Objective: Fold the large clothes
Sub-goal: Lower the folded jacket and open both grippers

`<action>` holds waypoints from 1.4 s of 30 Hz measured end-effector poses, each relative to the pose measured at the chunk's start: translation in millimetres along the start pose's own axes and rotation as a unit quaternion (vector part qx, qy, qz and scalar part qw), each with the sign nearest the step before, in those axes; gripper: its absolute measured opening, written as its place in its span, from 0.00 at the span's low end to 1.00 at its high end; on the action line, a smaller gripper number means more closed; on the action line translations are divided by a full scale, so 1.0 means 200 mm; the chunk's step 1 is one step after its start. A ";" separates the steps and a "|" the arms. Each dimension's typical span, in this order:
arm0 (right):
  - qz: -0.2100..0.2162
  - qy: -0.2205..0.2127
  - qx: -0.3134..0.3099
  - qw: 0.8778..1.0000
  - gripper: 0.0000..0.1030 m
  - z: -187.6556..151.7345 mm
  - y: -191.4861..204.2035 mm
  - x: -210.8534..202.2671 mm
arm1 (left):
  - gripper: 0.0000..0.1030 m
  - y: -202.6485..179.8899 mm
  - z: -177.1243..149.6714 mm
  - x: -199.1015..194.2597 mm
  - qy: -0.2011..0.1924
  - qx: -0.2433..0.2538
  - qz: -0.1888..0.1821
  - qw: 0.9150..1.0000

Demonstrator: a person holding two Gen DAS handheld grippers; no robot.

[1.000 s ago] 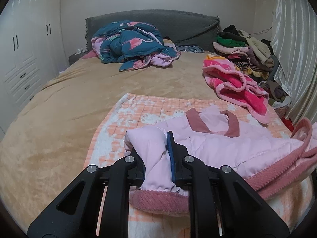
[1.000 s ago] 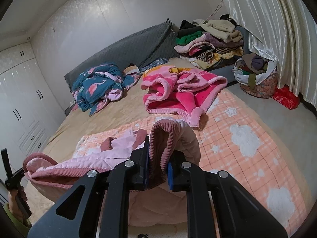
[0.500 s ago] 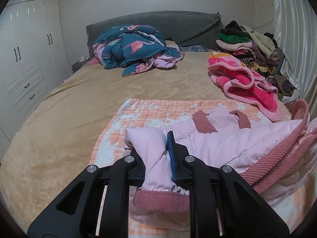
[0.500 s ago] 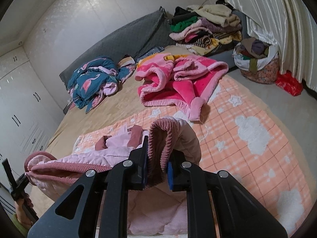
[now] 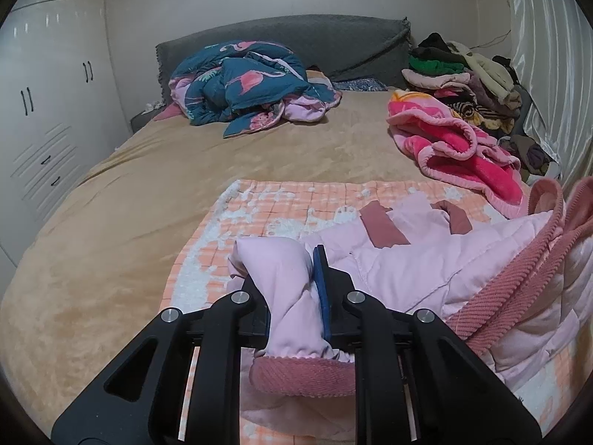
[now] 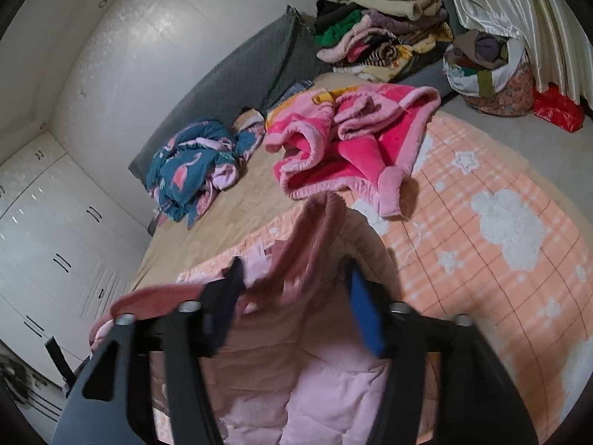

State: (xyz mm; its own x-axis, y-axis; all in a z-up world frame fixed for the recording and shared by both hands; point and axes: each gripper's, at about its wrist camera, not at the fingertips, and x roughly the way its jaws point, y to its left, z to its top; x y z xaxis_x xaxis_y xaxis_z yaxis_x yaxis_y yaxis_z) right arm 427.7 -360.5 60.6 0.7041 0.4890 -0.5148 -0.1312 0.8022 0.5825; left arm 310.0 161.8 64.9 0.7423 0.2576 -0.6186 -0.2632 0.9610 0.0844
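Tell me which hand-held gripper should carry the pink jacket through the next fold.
Left. The left hand-held gripper is shut on the pink jacket at its cuffed sleeve. The right hand-held gripper stands wide open, the ribbed hem loose between its fingers, so it would probably need to regrasp first.

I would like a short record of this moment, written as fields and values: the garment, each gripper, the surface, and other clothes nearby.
garment: pale pink quilted jacket with dusty-rose ribbed trim, partly lifted off the bed
left gripper: shut on a sleeve near its ribbed cuff
right gripper: fingers apart, ribbed hem between them, not pinched; view blurred
surface: orange checked blanket with white clouds over a tan bed cover
nearby: bright pink fleece robe; teal flamingo-print quilt; pile of folded clothes
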 end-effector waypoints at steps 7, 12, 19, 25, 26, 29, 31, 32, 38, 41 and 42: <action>-0.084 0.023 -0.072 0.994 0.77 -0.20 -0.05 0.12 | 0.15 0.00 0.00 0.04 0.004 -0.007 -0.011 1.000; -0.154 0.064 -0.131 0.977 0.77 -0.41 -0.12 0.29 | 0.27 0.02 0.00 0.05 0.008 -0.025 -0.041 0.999; -0.150 0.054 -0.114 0.981 0.78 -0.49 -0.23 0.32 | 0.75 0.07 0.04 -0.05 -0.013 -0.063 -0.108 0.992; -0.142 0.042 -0.150 0.978 0.78 -0.49 -0.18 0.29 | 0.91 0.09 -0.05 -0.20 -0.096 -0.002 -0.013 0.995; -0.141 0.040 -0.158 0.977 0.78 -0.49 -0.18 0.29 | 0.91 0.11 -0.10 -0.15 -0.074 0.000 -0.012 0.997; -0.145 0.043 -0.175 0.973 0.78 -0.51 -0.17 0.31 | 0.91 0.16 -0.26 0.07 -0.002 0.000 -0.005 1.000; -0.142 0.050 -0.178 0.972 0.65 -0.52 -0.18 0.34 | 0.91 0.20 -0.37 0.20 0.032 -0.005 0.003 0.999; -0.140 0.050 -0.179 0.973 0.57 -0.53 -0.18 0.36 | 0.91 0.23 -0.42 0.26 0.048 -0.017 -0.007 0.999; -0.168 0.012 -0.224 0.960 0.18 -0.52 0.00 0.45 | 0.24 0.18 -0.52 0.40 0.080 -0.037 -0.050 0.995; -0.184 -0.003 -0.202 0.962 0.16 -0.40 0.06 0.52 | 0.12 0.15 -0.42 0.43 0.073 -0.024 -0.009 0.997; -0.191 -0.004 -0.199 0.961 0.16 -0.37 0.07 0.54 | 0.12 0.14 -0.38 0.45 0.068 -0.021 0.000 0.997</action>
State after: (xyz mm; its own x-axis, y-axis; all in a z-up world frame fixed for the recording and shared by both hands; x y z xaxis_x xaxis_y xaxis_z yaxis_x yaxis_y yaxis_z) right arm 450.7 -271.2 -33.8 0.7590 0.1306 -0.6378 -0.1166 0.9911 0.0642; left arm 321.9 204.0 -48.5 0.6520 0.2387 -0.7197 -0.2906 0.9553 0.0536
